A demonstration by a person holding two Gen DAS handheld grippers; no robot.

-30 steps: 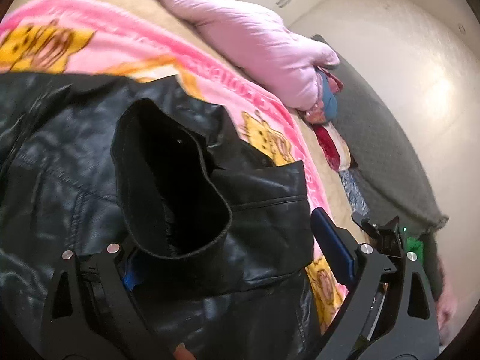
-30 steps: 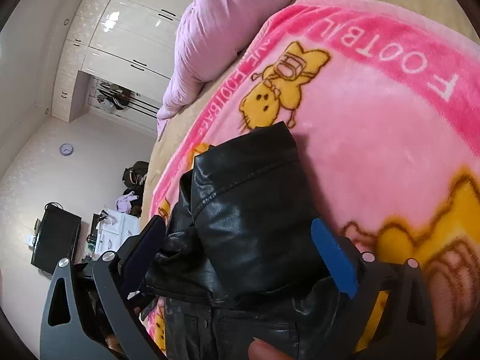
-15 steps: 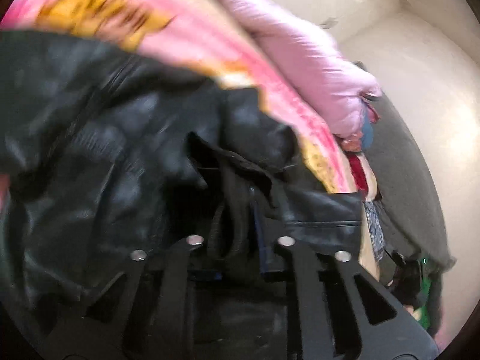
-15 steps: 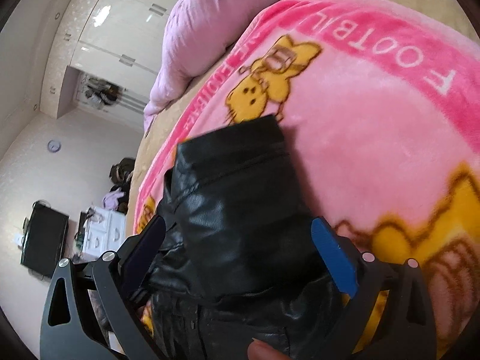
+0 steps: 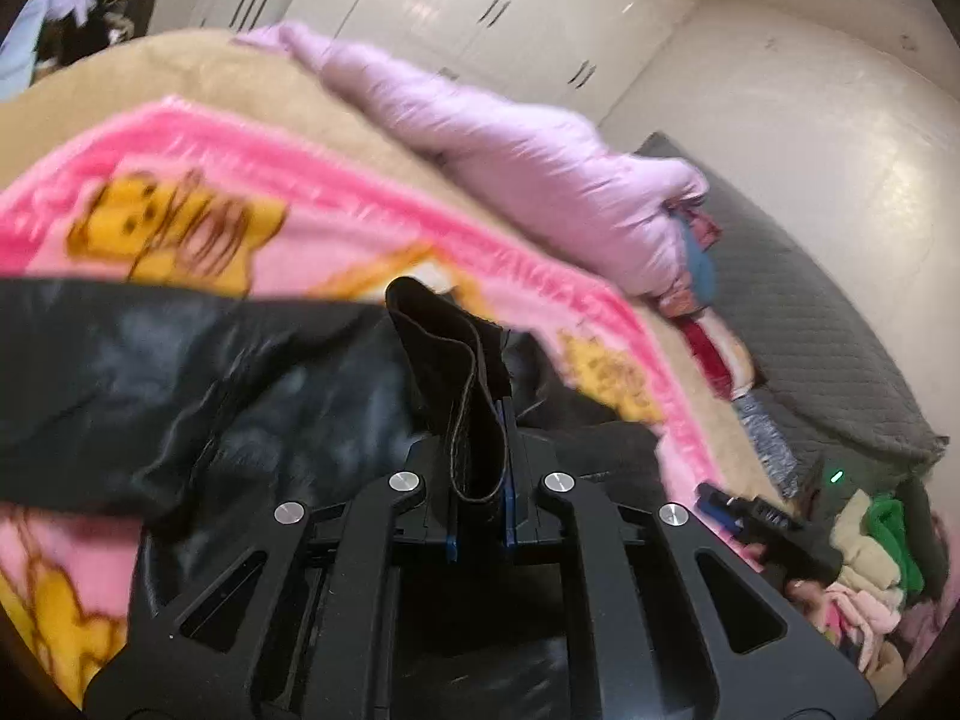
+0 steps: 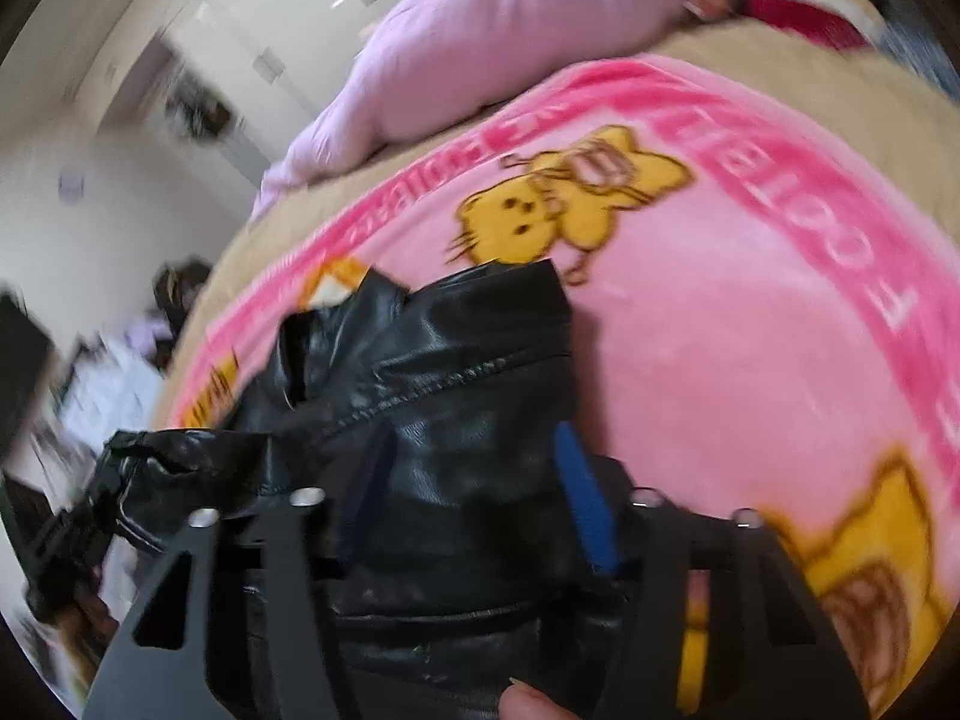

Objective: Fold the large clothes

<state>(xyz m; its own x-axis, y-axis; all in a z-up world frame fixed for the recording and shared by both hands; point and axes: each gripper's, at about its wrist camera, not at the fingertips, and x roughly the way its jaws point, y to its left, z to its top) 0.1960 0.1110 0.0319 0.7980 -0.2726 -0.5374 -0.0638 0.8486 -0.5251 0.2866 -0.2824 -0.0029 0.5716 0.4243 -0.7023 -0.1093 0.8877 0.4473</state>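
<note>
**Left claw clamps the cuff; right claw closing on the other sleeve end**

The black leather jacket (image 5: 180,372) lies across the pink cartoon blanket (image 5: 198,180), toward its near edge. A second ago the left gripper (image 5: 478,474) stood spread wide around an open sleeve mouth; now its fingers are pressed together on that cuff (image 5: 456,360), which stands up between them as a flattened, doubled strip with a thin stitched rim. The right gripper (image 6: 474,480) has narrowed on the other sleeve end (image 6: 468,360) since then, though whether its blue pads actually bite the leather or only flank it cannot be told through the blur. Judging from this, both sleeve ends are being secured so the sleeves can be carried inward over the body for the first fold.

The jacket is glossy, creased faux leather with a raised seam across the sleeve end and a matte dark lining inside the cuff; it looks stiff enough to hold folds yet slick under the pads. The blanket is plush fleece with yellow cartoon figures and a darker pink lettered border. Beneath it lies a tan bedspread (image 5: 180,72), and along the bed's far edge a puffy lilac quilt (image 5: 510,150).
</note>
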